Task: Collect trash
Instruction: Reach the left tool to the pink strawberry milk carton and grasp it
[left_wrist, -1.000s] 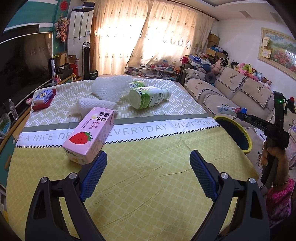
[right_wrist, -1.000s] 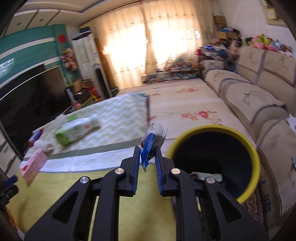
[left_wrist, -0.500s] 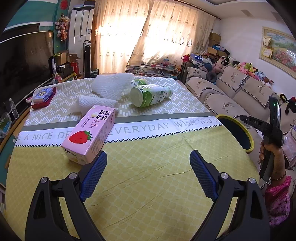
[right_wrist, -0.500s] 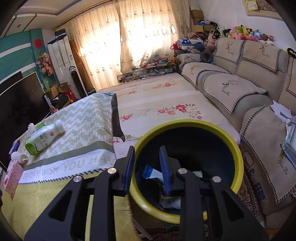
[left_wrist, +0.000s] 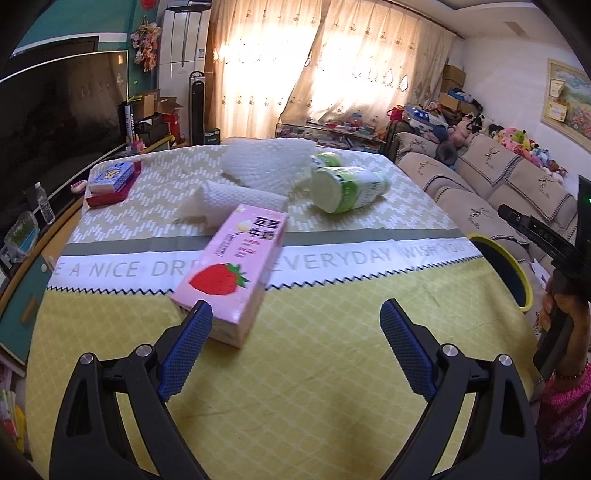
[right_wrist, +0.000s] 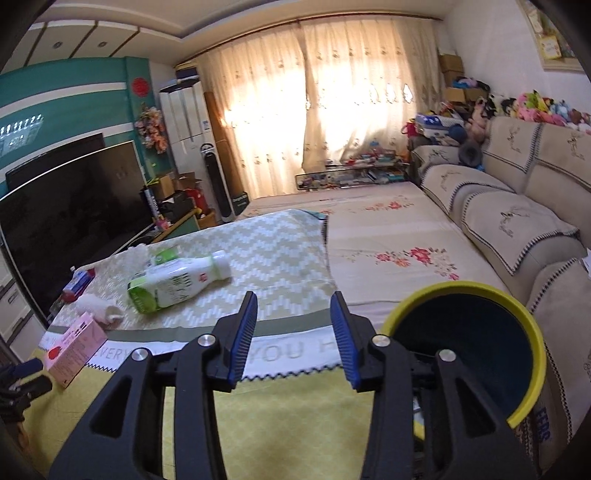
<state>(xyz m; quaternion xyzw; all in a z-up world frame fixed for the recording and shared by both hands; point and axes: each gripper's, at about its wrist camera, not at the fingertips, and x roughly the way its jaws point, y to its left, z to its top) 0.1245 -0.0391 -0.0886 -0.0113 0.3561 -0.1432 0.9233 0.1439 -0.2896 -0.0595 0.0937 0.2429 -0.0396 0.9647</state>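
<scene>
Strawberry milk carton (left_wrist: 236, 273) just beyond the wide-open left gripper (left_wrist: 295, 343), tablecloth (left_wrist: 314, 387) bare between.

television (left_wrist: 55, 122) dark, left edge | curtains (left_wrist: 332, 70) sunlit, top centre | sofa (right_wrist: 517, 221) right | plush toys (left_wrist: 517, 138) upper right

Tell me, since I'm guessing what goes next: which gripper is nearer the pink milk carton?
Left. The left gripper hangs open right at the pink milk carton; the right gripper, open and empty, is off by the bin.
</scene>
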